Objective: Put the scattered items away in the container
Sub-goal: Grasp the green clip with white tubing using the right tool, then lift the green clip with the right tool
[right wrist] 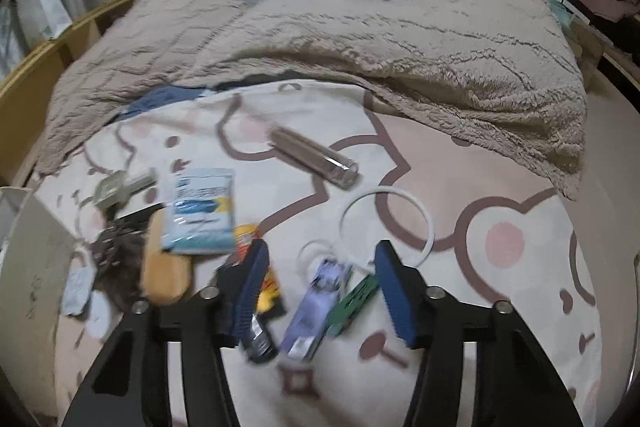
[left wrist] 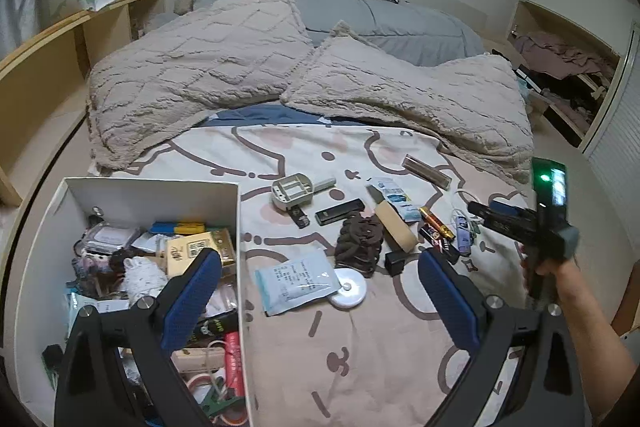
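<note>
Bed point(left wrist: 360, 367), cartoon-print cover: scattered items lie in a band across its middle. White container point(left wrist: 160, 195), already holding many items, stands at the bed's left edge. Left tongs point(left wrist: 320, 299): spread wide, empty, one finger over the container, the other over the cover. Right tongs point(right wrist: 320, 291): spread, empty, low over a lilac packet point(right wrist: 320, 303) and green strip point(right wrist: 356, 297), white ring point(right wrist: 386, 223) just beyond. Right hand point(left wrist: 552, 267) grips its handle upright, forearm rising from lower right.
</note>
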### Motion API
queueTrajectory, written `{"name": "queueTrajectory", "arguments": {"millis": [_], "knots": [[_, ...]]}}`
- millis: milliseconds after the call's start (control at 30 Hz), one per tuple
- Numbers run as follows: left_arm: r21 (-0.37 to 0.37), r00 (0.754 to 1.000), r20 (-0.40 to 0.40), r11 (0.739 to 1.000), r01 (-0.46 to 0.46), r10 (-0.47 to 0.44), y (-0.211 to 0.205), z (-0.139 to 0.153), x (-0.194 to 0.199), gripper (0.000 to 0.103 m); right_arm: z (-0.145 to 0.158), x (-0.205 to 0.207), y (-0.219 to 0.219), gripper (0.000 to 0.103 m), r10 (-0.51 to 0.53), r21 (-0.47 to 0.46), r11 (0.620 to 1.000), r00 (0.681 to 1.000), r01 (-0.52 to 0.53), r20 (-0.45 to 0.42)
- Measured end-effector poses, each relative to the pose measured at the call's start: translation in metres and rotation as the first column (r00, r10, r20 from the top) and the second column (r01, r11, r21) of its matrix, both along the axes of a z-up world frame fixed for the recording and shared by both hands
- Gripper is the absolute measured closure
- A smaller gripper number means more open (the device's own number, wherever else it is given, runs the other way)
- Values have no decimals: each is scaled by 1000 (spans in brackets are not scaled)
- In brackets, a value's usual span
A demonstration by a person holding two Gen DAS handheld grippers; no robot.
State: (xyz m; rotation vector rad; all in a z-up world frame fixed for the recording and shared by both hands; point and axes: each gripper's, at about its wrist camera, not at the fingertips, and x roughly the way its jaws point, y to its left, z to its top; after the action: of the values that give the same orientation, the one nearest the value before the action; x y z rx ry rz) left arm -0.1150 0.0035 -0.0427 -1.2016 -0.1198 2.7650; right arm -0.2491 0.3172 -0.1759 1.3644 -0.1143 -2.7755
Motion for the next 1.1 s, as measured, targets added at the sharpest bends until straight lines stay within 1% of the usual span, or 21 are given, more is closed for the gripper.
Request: {"name": "queueTrajectory", "arguments": {"millis": [267,367,400,467,567,633,667,700,733,900,1100], "knots": [[-29,999,29,999,34,-33,9,-14,-10,3,-32,-29,10,53,-1,62,998,997,-4,82],[-30,998,47,999,35,-34,11,-20,-14,3,-47,-28,12,53,42,60,997,993,-49,109],[-31,998,51,999,36,-35,12,-21,-15,3,-52,-24,9,53,68,80,994,992,-77,107],[-33,998,52,999,41,-40,15,-21,-15,3,-56,-15,4,53,100,117,987,991,-111,92],[-38,998,49,998,48,-46,19,-20,-15,3,-58,2,2,54,112,112,986,990,-121,81],[-39,998,50,998,52,-50,21,-20,-14,3,-57,18,0,60,133,117,983,988,-141,75],[-38,997,50,998,55,-53,23,-20,-13,3,-58,25,-1,62,141,120,982,987,-149,74],[-37,997,51,998,60,-58,24,-20,-12,3,-57,34,-3,66,152,125,979,986,-160,72],[-36,997,51,997,64,-62,25,-19,-10,3,-57,41,-4,68,161,128,977,984,-169,70],[-12,993,74,995,97,-96,30,-24,-5,3,-57,91,-9,68,200,109,972,977,-207,71],[-23,985,92,988,150,-148,37,-30,7,3,-57,141,-23,68,228,42,972,970,-232,87]]}}
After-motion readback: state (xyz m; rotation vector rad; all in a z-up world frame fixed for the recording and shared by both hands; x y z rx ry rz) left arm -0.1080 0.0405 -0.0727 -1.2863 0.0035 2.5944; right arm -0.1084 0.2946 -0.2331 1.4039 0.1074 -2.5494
